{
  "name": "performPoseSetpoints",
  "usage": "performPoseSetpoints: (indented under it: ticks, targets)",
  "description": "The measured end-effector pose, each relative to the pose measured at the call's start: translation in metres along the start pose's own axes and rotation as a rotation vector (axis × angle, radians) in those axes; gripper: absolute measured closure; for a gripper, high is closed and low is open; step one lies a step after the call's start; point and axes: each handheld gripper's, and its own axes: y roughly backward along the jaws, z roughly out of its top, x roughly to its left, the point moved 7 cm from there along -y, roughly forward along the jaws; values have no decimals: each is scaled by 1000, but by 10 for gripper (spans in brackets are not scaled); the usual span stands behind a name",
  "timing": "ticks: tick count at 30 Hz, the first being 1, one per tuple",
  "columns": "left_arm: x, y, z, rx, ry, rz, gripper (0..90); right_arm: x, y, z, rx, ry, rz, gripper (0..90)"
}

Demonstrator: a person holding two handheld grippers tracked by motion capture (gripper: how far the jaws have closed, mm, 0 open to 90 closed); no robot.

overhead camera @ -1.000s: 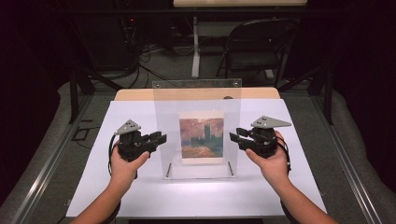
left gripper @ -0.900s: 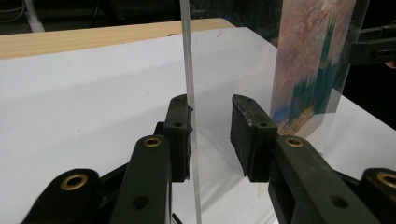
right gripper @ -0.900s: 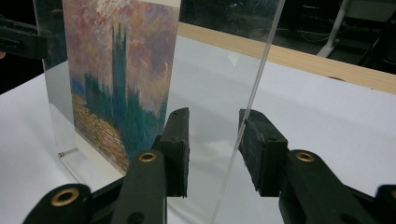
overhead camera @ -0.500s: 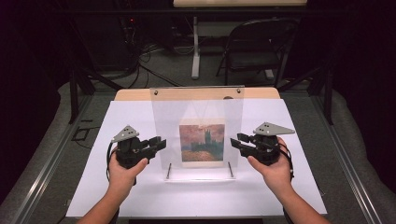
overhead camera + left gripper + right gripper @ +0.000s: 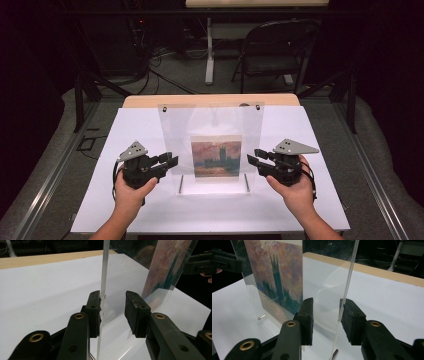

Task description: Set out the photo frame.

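Both hands have drawn back toward the near desk edge since the earlier frame, tools now flanking the clear frame.

White desk (image 5: pixel 310 125) with a wood strip at the far edge, in a dark room with a folding chair (image 5: pixel 272 50), cables and a metal stand behind. Clear acrylic picture frame (image 5: pixel 212 125) stands upright mid-desk on two metal pegs, long axis vertical, broad face toward the person, thin edges pointing left and right; painting print (image 5: pixel 216 156) of a tower sits low in it. Left tool (image 5: pixel 172 161) just beside the frame's left edge, jaws just been opening, panel edge between them against one pad, not clamped. Right tool (image 5: pixel 251 159) just beside the right edge, jaws apart, panel edge in the gap near one pad, not pinched.
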Motion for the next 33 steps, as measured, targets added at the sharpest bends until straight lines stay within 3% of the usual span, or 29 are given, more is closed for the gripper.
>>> performPoseSetpoints:
  ticks: [18, 26, 33]
  targets:
    - [-2, 0, -1, -7, 7, -1, 646, 2, 3, -3, -9, -7, 15, 606]
    - [-5, -1, -3, 4, -6, -3, 550, 3, 3, -3, -20, -14, 41, 528]
    - [-5, 1, -5, 5, -18, 26, 441, 3, 6, -3, -36, -1, 28, 434]
